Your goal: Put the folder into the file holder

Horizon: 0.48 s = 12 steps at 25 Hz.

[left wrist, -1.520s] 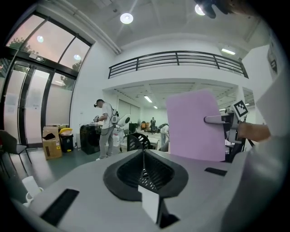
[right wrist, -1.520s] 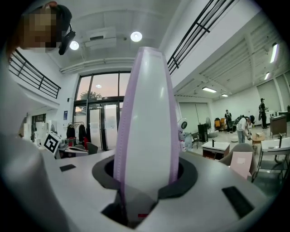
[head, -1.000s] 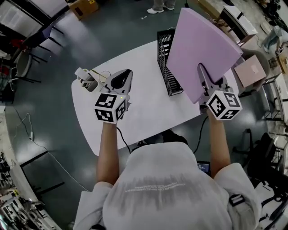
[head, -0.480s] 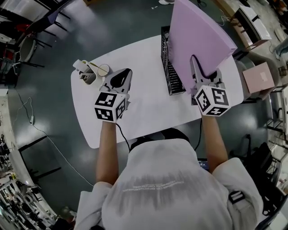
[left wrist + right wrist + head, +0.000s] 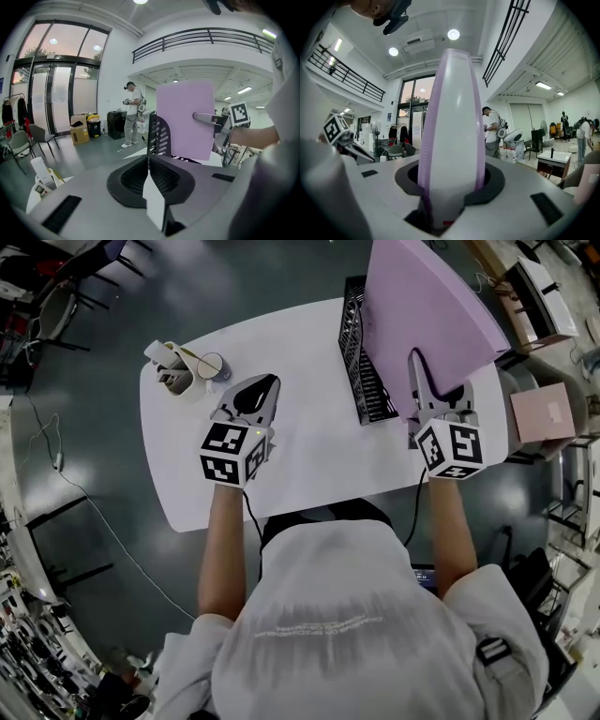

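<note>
A large lilac folder stands upright above the table's right side, its lower edge beside the black slotted file holder. My right gripper is shut on the folder's near edge. In the right gripper view the folder's white spine with lilac rims fills the gap between the jaws. My left gripper hovers over the table's left half, shut and holding nothing. In the left gripper view the folder stands just right of the holder.
The white table carries a white cup and small items at its far left corner. A pink box sits on a surface right of the table. People stand in the hall behind.
The folder in my right gripper has drawn closer to the file holder's right side. My left gripper has stayed shut in about the same place.
</note>
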Available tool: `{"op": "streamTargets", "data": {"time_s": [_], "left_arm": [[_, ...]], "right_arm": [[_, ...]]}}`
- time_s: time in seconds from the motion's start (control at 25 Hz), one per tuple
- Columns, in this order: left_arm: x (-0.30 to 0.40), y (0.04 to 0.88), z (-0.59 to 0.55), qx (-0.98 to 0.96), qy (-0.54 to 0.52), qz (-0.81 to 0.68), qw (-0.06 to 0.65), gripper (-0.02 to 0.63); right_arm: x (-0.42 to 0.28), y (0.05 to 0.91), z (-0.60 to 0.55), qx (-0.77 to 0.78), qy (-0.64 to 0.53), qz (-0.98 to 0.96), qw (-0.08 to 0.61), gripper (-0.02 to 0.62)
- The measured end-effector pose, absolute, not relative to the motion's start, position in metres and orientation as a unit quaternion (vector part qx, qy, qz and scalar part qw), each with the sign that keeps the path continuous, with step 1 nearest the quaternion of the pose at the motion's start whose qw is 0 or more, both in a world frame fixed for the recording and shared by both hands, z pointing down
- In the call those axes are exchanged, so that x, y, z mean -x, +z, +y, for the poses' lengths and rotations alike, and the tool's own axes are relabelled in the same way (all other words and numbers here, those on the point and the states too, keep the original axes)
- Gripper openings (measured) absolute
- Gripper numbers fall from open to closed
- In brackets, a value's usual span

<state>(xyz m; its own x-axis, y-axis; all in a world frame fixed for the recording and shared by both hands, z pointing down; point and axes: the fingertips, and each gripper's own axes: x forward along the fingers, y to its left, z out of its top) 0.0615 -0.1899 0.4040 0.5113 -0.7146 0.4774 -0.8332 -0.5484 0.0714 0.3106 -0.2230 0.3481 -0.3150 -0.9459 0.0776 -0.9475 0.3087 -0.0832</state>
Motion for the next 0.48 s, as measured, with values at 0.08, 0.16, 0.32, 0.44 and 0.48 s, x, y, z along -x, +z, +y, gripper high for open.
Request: {"op": "streamTargets", "data": {"time_s": [0.08, 0.16, 0.32, 0.44, 0.48], "left_arm": [[-0.061, 0.408, -0.19, -0.854, 0.199, -0.457, 0.151, 0.025], [-0.062, 0.412, -0.189, -0.851, 0.199, -0.461, 0.153, 0.025], [-0.065, 0.42, -0.185, -0.846, 0.198, -0.469, 0.157, 0.025], [-0.062, 0.424, -0.183, -0.841, 0.196, -0.477, 0.161, 0.025], [-0.061, 0.426, -0.181, -0.84, 0.196, -0.479, 0.163, 0.025]], "right_arm": [[-0.313, 0.349, -0.227, -0.584, 0.059, -0.81, 0.0, 0.19], [-0.313, 0.35, -0.229, -0.584, 0.062, -0.81, -0.008, 0.19], [-0.307, 0.354, -0.229, -0.584, 0.057, -0.81, -0.016, 0.193], [-0.302, 0.356, -0.23, -0.591, 0.058, -0.804, -0.027, 0.195], [-0.302, 0.357, -0.23, -0.593, 0.058, -0.803, -0.031, 0.195]]}}
